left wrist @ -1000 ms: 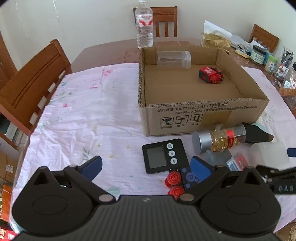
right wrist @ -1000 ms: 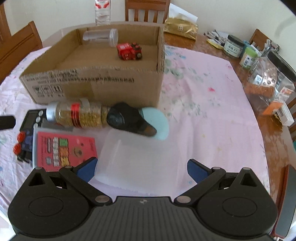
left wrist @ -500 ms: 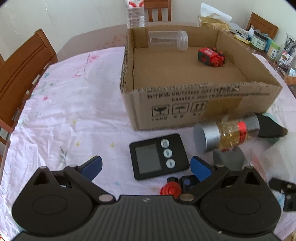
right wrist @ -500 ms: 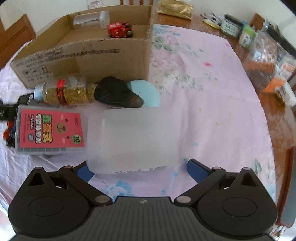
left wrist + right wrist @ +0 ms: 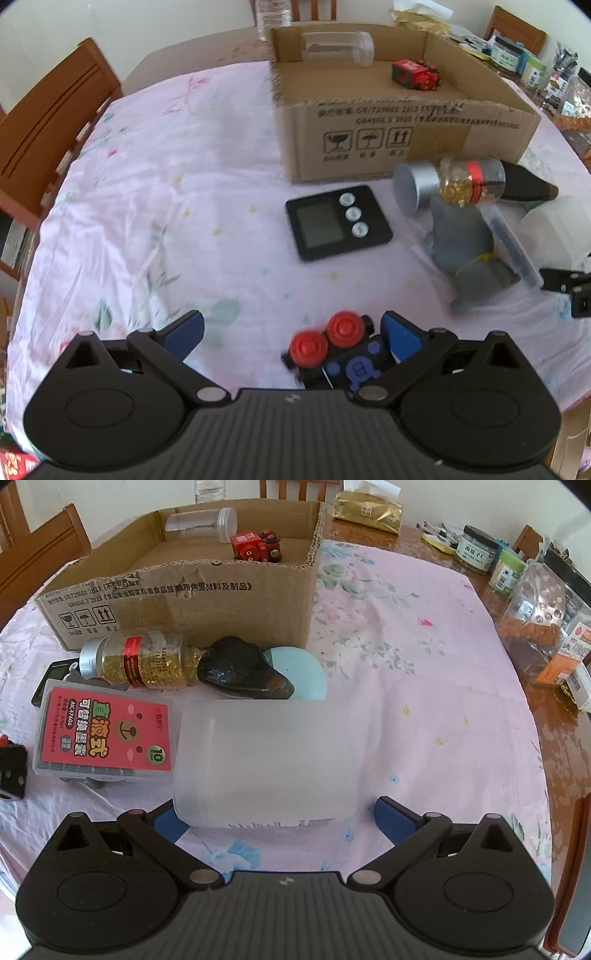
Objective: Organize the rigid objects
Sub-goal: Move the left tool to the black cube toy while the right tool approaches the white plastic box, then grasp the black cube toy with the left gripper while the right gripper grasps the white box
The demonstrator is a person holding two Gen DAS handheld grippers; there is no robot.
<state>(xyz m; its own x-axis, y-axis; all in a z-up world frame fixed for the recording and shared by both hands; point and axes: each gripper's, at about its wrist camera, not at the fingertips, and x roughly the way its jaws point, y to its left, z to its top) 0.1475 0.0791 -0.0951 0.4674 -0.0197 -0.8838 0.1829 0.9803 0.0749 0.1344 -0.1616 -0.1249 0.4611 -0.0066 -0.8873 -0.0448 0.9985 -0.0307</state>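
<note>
Frosted plastic tub (image 5: 266,764) hiding right fingers (image 5: 168,821), grey object (image 5: 467,254) blurred

The cloth (image 5: 155,192) left of the box (image 5: 406,144) lies bare, giving wide passage along that side, and the box is open at the top. Against its near wall lie a jar (image 5: 136,661), a dark stone (image 5: 240,672) and a blue disc (image 5: 303,672), closing that approach. Nearer sit a timer (image 5: 336,221), a red case (image 5: 107,734) and a frosted tub (image 5: 266,764), close together. A toy (image 5: 332,350) lies just beside the left gripper's right finger (image 5: 400,334). Right of the tub the cloth is free as far as the clutter (image 5: 535,627) at the table edge.
</note>
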